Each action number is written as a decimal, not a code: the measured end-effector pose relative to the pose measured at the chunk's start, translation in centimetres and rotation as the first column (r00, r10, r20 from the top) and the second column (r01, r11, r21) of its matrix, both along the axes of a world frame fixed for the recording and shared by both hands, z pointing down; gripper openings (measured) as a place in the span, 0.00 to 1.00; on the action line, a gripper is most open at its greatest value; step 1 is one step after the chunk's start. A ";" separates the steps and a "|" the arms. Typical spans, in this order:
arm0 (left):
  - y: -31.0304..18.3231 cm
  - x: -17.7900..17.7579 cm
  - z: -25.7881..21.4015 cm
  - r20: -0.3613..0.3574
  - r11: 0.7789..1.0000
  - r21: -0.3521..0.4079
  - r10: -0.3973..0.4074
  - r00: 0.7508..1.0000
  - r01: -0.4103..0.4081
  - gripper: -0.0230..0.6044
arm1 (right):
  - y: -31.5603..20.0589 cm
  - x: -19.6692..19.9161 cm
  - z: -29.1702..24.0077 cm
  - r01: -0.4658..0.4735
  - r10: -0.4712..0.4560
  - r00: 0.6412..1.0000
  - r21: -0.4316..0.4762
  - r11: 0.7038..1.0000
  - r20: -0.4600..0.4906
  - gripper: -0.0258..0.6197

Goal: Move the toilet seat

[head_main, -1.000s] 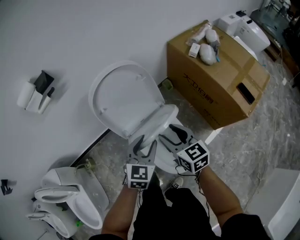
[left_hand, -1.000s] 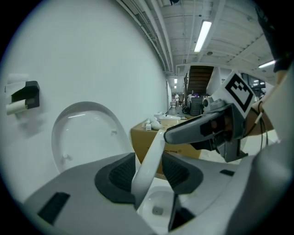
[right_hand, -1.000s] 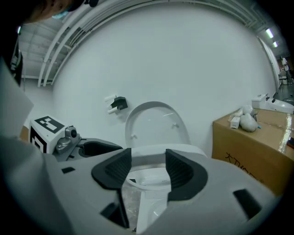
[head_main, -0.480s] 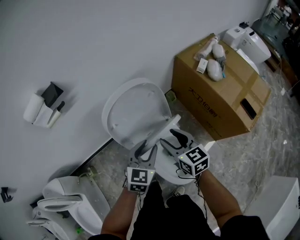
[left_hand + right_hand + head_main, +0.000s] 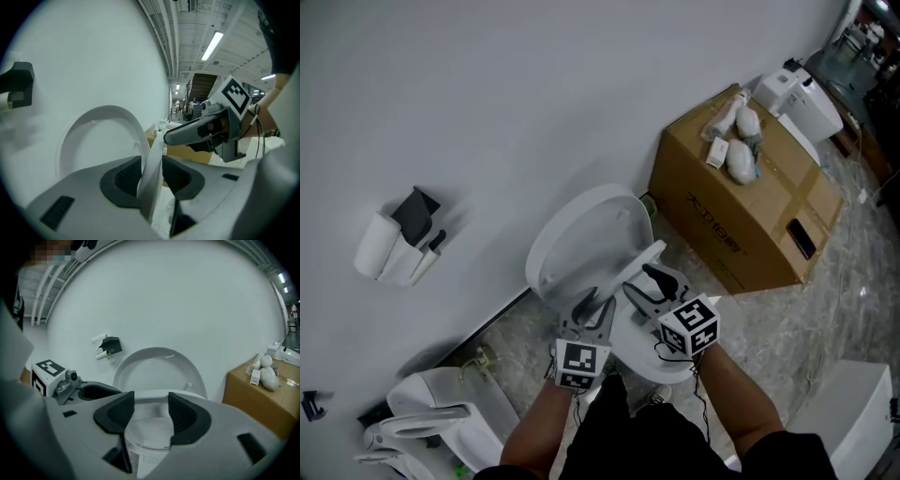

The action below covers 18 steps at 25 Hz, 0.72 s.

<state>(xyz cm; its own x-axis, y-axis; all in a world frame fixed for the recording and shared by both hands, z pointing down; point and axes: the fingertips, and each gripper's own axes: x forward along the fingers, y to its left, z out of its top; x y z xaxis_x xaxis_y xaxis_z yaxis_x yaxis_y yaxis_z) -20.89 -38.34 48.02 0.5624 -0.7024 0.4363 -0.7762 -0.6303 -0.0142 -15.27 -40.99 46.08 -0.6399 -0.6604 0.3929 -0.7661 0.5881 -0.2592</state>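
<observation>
Box (image 5: pixel 741 211) stands just beside raised toilet seat (image 5: pixel 151 174).

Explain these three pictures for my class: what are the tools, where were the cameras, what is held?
A person holds a two-jaw gripper in each hand. One picture comes from a camera on the person's head, looking down; the others from cameras riding on each gripper. On the grey floor stand a white ceramic toilet and a brown cardboard box. The jaws of the left gripper have just been closing and pinch the edge of the white plastic toilet seat. The right gripper is open, empty.
</observation>
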 end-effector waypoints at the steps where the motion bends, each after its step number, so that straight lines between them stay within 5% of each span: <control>1: -0.4 -0.4 -0.1 -0.001 1.000 0.005 0.003 1.000 -0.003 0.25 | -0.5 -0.4 0.0 -0.002 0.002 1.000 -0.002 1.000 -0.002 0.40; 18: -4.0 -3.4 -1.8 -0.010 0.996 0.076 0.039 0.999 -0.038 0.22 | -6.5 -4.3 0.3 -0.027 0.027 0.999 0.015 1.000 0.017 0.40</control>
<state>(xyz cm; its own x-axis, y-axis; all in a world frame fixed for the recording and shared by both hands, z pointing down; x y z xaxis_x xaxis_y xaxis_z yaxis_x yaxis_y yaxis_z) -24.29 -42.37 46.18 0.5947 -0.7107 0.3759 -0.7516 -0.6574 -0.0537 -19.61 -47.50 46.40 -0.6283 -0.6832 0.3721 -0.7773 0.5712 -0.2637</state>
